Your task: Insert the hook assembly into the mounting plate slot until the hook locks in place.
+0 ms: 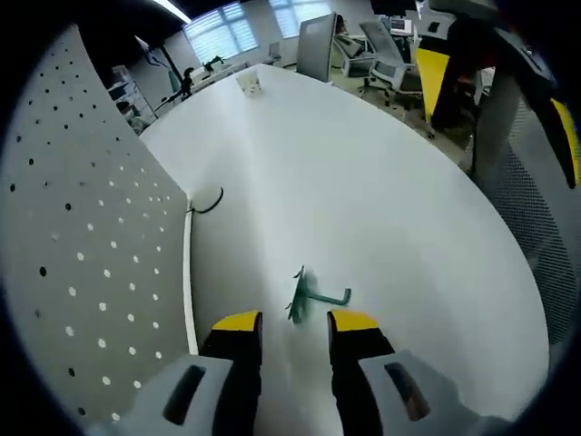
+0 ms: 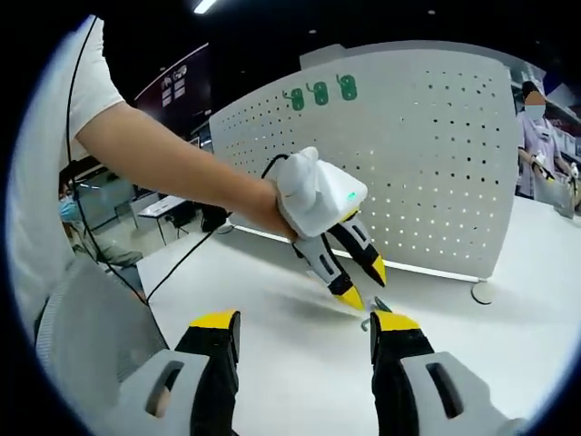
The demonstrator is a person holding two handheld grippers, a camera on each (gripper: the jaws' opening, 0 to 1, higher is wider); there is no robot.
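In the left gripper view, we saw the left gripper (image 1: 295, 324) with its jaws apart and empty, poised just short of the green hook assembly (image 1: 307, 296), which lay flat on the white table (image 1: 363, 191) near the foot of the upright perforated mounting plate (image 1: 82, 236). In the right gripper view, the right gripper (image 2: 305, 325) likewise stood wide and empty. There three green hooks (image 2: 320, 93) were already seated along the plate's top edge.

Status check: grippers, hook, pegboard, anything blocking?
Left gripper open, poised over green hook lying on table. Right gripper open, empty. Pegboard upright; nothing blocking.
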